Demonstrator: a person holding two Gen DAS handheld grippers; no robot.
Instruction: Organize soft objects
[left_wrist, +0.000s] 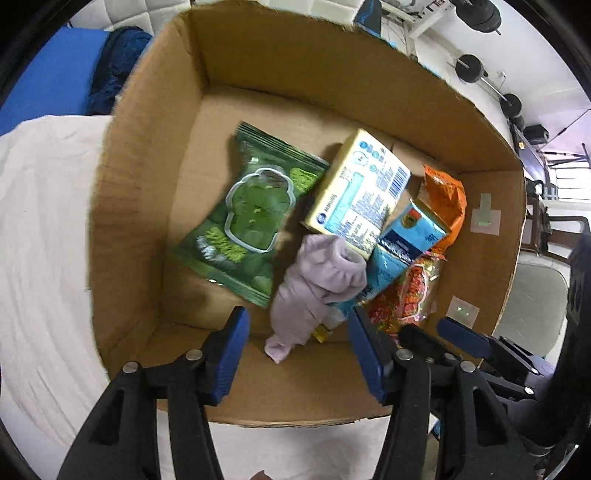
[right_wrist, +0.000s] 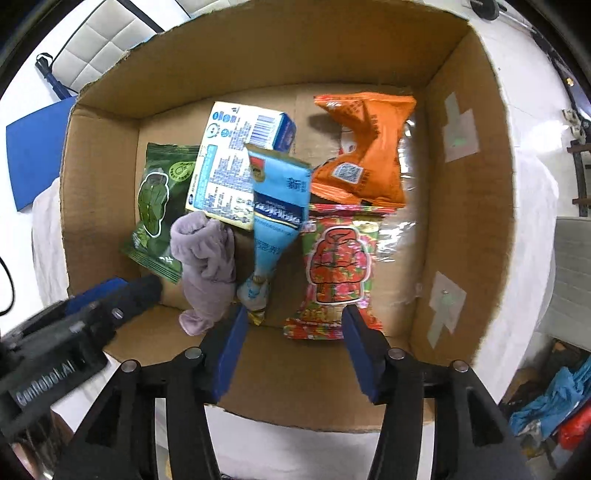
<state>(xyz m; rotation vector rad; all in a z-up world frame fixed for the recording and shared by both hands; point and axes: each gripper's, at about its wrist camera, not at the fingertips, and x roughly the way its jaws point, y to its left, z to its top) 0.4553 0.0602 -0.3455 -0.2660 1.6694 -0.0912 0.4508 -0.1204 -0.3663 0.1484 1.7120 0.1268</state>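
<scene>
Both tongs hang spread and empty over my cardboard box (left_wrist: 155, 192), which holds a sock and five packets.

My right tongs (right_wrist: 293, 350) show the orange packet (right_wrist: 364, 147) and the red flowered packet (right_wrist: 338, 266) whole, where my left tongs (left_wrist: 299, 350) catch only their edges; the left view shows the green packet (left_wrist: 251, 214) in full. The grey sock (left_wrist: 314, 288) lies crumpled near the front wall, between the green packet and the blue packet (right_wrist: 279, 206), its top against the pale yellow packet (left_wrist: 360, 192). The box sits on a white sheet (left_wrist: 44, 221); a blue mat (left_wrist: 48, 74) lies behind, and barbell weights (left_wrist: 469, 68) hang on the white wall.
</scene>
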